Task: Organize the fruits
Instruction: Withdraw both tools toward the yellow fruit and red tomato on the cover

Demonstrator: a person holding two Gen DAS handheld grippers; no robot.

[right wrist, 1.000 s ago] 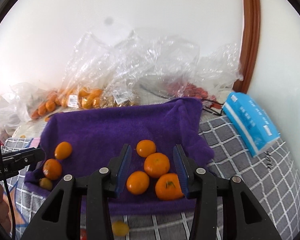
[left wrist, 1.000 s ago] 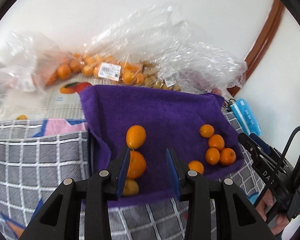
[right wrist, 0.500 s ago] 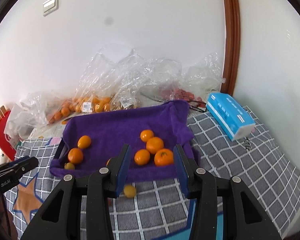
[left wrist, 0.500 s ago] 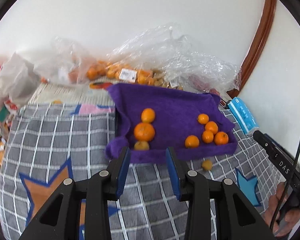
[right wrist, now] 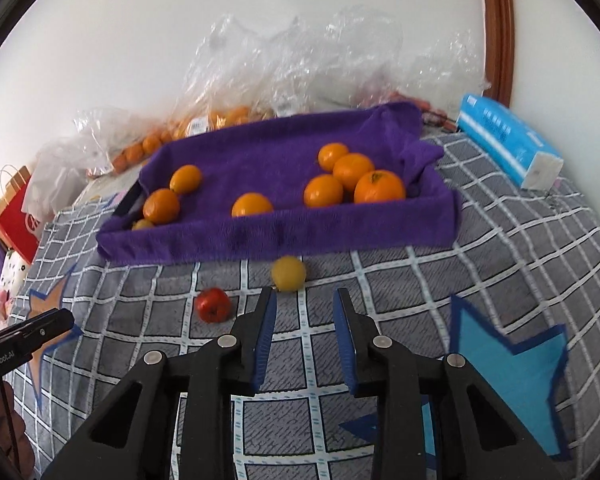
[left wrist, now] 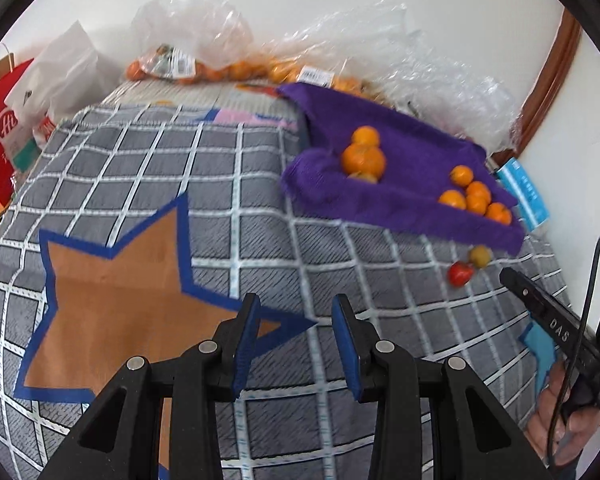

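Oranges (right wrist: 380,187) are gathered in the purple-lined tray (right wrist: 276,236); a yellow fruit (right wrist: 288,273) and red fruit (right wrist: 213,305) lie outside it on the checked cloth (right wrist: 400,280). The right tool (right wrist: 304,300), empty, is closing; the left tool (left wrist: 295,304) is held narrow and empty. The round yellow fruit could be nudged and rolled away.

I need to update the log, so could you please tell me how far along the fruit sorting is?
Done: oranges sit grouped on the purple towel. In hand: nothing; the right claw is closing on empty air and the left claw holds nothing. Left: a yellow fruit and a red fruit lie on the checked blanket in front of the towel.
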